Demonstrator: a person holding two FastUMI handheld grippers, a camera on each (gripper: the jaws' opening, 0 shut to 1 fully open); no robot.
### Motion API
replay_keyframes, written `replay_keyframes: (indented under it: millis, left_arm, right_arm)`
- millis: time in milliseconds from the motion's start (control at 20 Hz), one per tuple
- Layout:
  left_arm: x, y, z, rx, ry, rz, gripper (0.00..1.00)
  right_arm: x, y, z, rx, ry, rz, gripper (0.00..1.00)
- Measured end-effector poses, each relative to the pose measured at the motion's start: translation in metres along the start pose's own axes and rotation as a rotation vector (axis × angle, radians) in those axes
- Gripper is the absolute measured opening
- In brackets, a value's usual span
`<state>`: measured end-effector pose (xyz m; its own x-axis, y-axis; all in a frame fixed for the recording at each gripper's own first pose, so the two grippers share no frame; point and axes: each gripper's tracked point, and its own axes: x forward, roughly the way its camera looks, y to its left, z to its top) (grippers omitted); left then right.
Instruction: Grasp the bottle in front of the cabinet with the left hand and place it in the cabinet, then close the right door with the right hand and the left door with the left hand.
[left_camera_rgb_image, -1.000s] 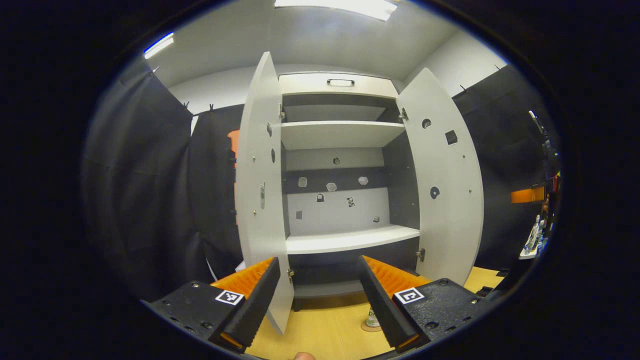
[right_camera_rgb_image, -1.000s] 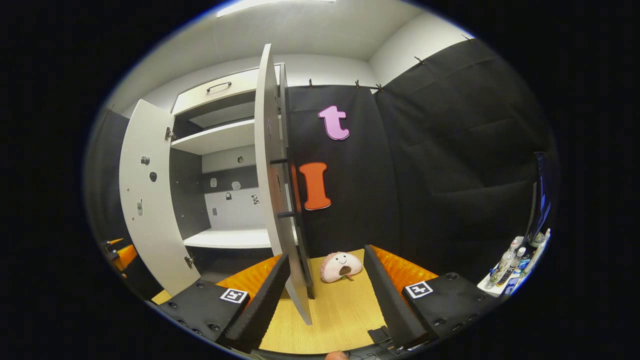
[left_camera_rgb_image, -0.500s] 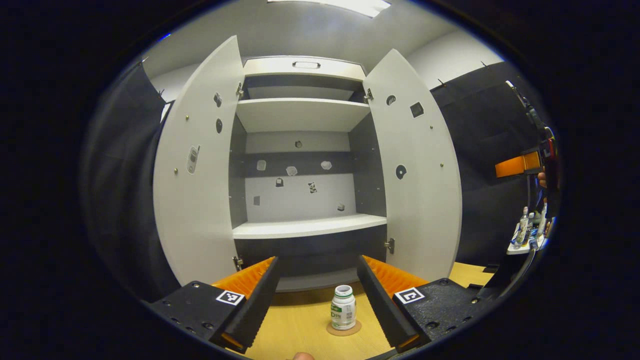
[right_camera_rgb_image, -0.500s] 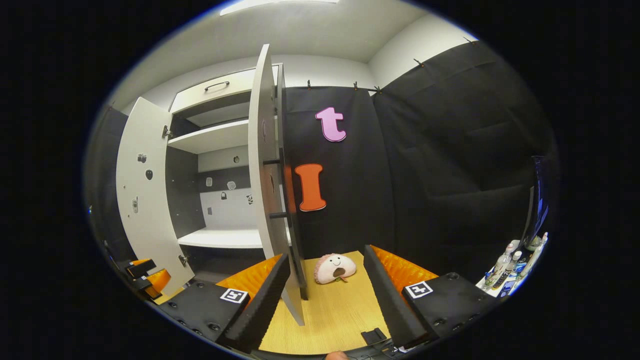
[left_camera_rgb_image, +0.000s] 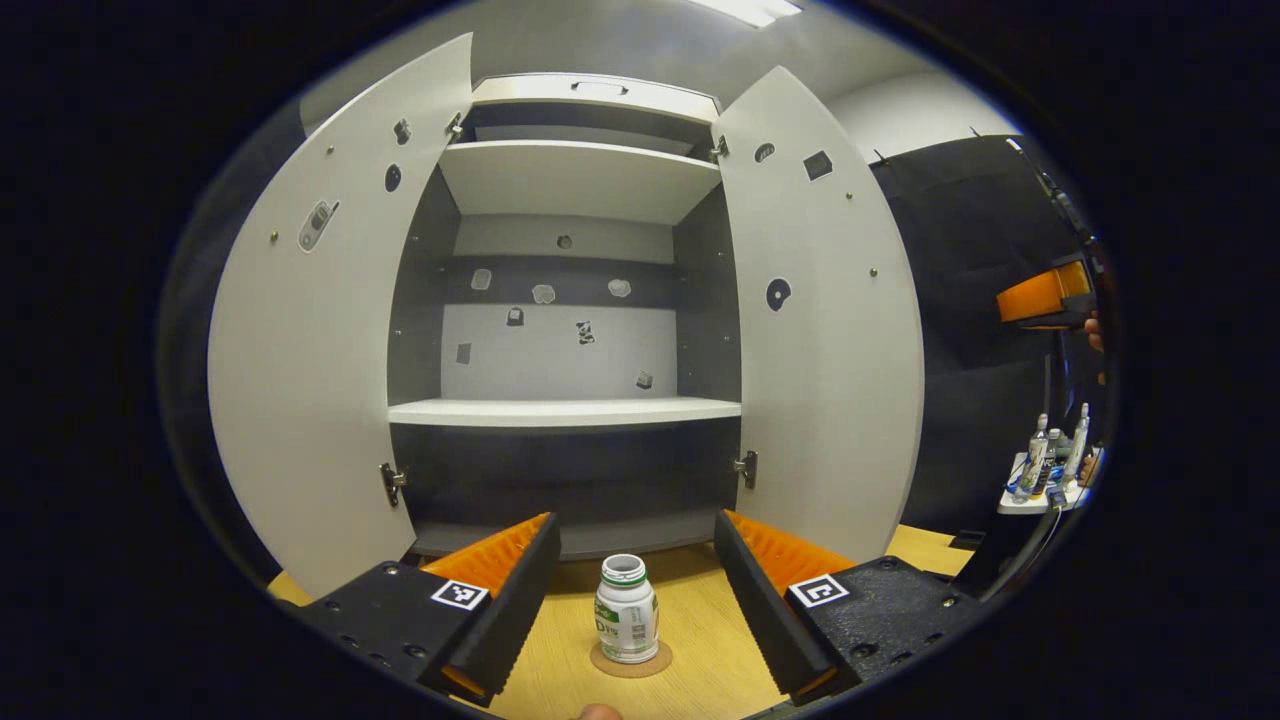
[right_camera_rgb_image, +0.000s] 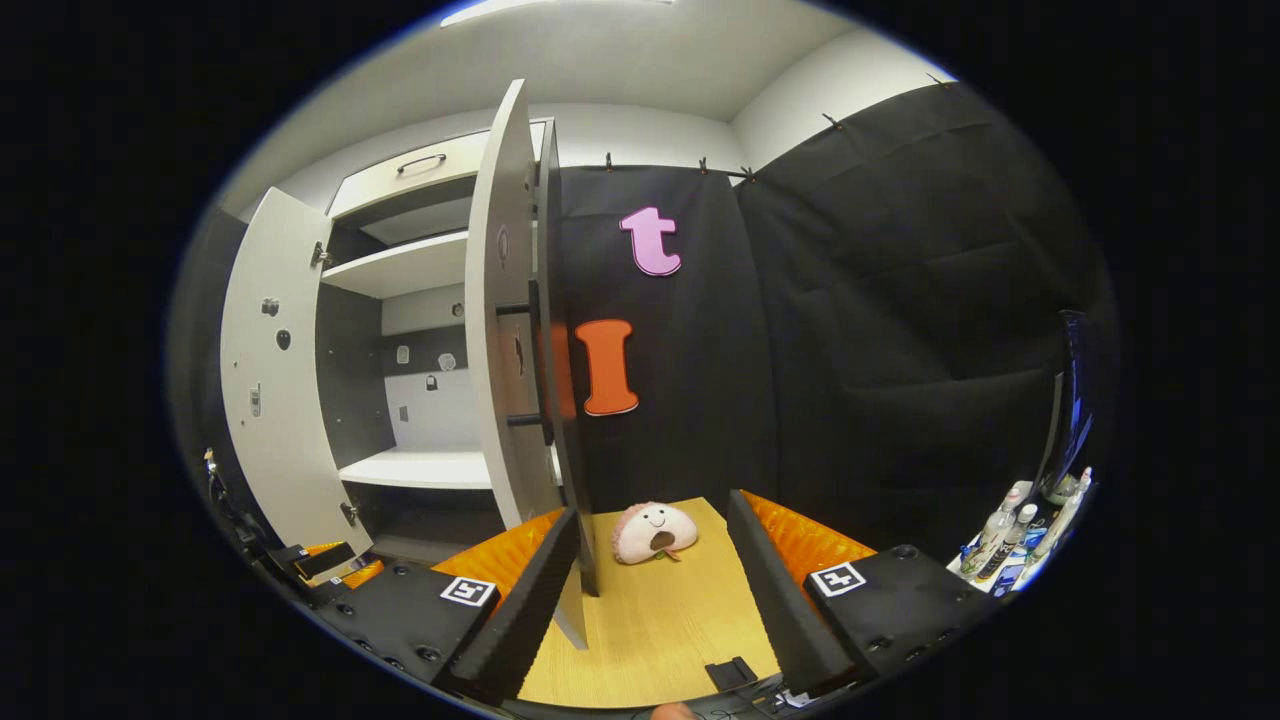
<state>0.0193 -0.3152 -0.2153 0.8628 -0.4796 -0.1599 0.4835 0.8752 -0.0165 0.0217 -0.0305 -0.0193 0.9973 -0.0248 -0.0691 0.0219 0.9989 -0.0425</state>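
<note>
Bottle (left_camera_rgb_image: 627, 623) upright between left tool's (left_camera_rgb_image: 632, 590) spread fingers, seemingly untouched; right tool (right_camera_rgb_image: 655, 578) likewise apart.

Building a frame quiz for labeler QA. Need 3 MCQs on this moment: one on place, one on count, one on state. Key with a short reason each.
1. Where does the bottle stand?
A. On the cabinet's middle shelf
B. On a round coaster on the table, before the cabinet
C. Between the closed fingers of the right tongs

2. How many cabinet doors stand open?
A. None
B. One
C. Two

3. What state are the left tongs in?
A. Open, holding nothing
B. Shut on the bottle
C. Shut on a door edge

Key:
1 B: the bottle sits upright on the coaster on the table, ahead of the cabinet.
2 C: both the left door and the right door are swung outward.
3 A: the left tongs have their fingers spread, with the bottle in the gap and touching neither.
</note>
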Motion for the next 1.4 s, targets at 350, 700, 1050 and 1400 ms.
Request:
replay_keyframes:
  millis: [350, 700, 1050, 1400]
  left_arm:
    - [0.043, -0.005, -0.041, 0.001, 0.031, 0.002, 0.94]
    - [0.073, -0.001, -0.08, 0.028, 0.066, 0.024, 0.94]
    - [0.091, 0.007, -0.113, -0.009, 0.111, 0.038, 0.94]
    - [0.099, 0.007, -0.15, -0.052, 0.182, 0.031, 0.95]
  right_arm:
    - [0.02, -0.017, -0.01, -0.003, 0.015, -0.024, 0.98]
    - [0.039, -0.02, -0.019, -0.03, 0.018, -0.025, 0.98]
    - [0.056, -0.022, -0.028, -0.022, 0.031, -0.019, 0.98]
    - [0.07, -0.035, -0.037, 0.007, 0.051, -0.039, 0.98]
